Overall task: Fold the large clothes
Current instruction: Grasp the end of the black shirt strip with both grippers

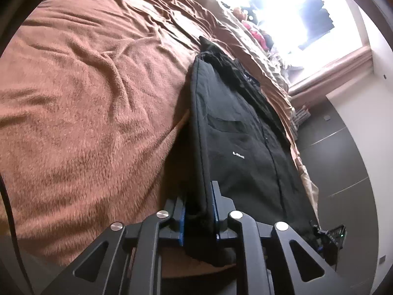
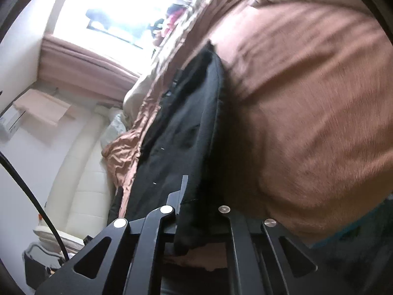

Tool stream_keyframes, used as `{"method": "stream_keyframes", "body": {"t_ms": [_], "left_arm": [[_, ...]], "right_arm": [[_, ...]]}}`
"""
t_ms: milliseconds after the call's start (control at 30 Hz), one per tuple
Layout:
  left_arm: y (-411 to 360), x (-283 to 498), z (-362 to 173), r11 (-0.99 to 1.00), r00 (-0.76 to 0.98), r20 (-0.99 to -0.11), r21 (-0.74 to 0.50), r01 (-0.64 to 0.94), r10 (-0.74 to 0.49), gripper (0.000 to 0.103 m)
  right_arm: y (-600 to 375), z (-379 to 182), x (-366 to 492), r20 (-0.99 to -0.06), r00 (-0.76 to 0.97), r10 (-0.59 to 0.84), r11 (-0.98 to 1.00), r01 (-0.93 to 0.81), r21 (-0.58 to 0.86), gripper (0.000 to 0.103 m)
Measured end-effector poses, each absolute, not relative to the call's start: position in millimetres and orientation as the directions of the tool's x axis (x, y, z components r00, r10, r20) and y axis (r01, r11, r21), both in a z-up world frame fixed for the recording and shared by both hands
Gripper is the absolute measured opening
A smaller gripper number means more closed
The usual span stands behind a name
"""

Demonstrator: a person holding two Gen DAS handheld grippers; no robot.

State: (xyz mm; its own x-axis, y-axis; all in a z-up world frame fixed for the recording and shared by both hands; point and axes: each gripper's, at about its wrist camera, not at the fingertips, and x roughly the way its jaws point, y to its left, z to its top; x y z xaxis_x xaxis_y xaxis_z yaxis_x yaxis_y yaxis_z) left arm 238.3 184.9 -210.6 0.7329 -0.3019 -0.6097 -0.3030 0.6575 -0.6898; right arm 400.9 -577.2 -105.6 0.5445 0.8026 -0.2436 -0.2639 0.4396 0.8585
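Note:
A large black garment (image 1: 235, 132) with a small white logo lies stretched along the edge of a bed covered by a fuzzy brown blanket (image 1: 86, 98). In the left wrist view my left gripper (image 1: 199, 209) is shut on the garment's near edge, the black cloth pinched between its blue pads. In the right wrist view the same black garment (image 2: 186, 127) runs away from the camera, and my right gripper (image 2: 194, 196) is shut on its near edge. The right finger of that gripper is hidden behind the cloth. The right gripper also shows at the garment's far end (image 1: 329, 238).
A bright window (image 1: 289, 12) with a pink curtain (image 1: 331, 68) stands beyond the bed, with small colourful items on the sill. Dark tiled floor (image 1: 343, 159) runs along the bed's right side. A cream padded headboard (image 2: 81, 172) and a black cable (image 2: 36, 196) show in the right wrist view.

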Motion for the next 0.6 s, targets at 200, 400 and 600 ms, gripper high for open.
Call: {"method": "stream_keyframes", "body": {"t_ms": [200,400,600], "left_arm": [[181,224,-171,0.660,0.784,-0.550,-0.707,-0.254,-0.288,0.010],[182,199,-115,0.684,0.835,-0.491,-0.700,-0.208,-0.248,0.009],[185,159,-57,0.688,0.884,-0.409,-0.710,-0.152,-0.228,0.009]], "right_arm": [[-576,-75,393,-0.211,0.553,0.806,0.440,-0.321,0.839,0.003],[-589,-52,364,-0.151,0.543,0.826,0.403,-0.383,0.831,0.003],[-614,-26,319,-0.117,0.529,0.840,0.389,-0.438,0.811,0.003]]}}
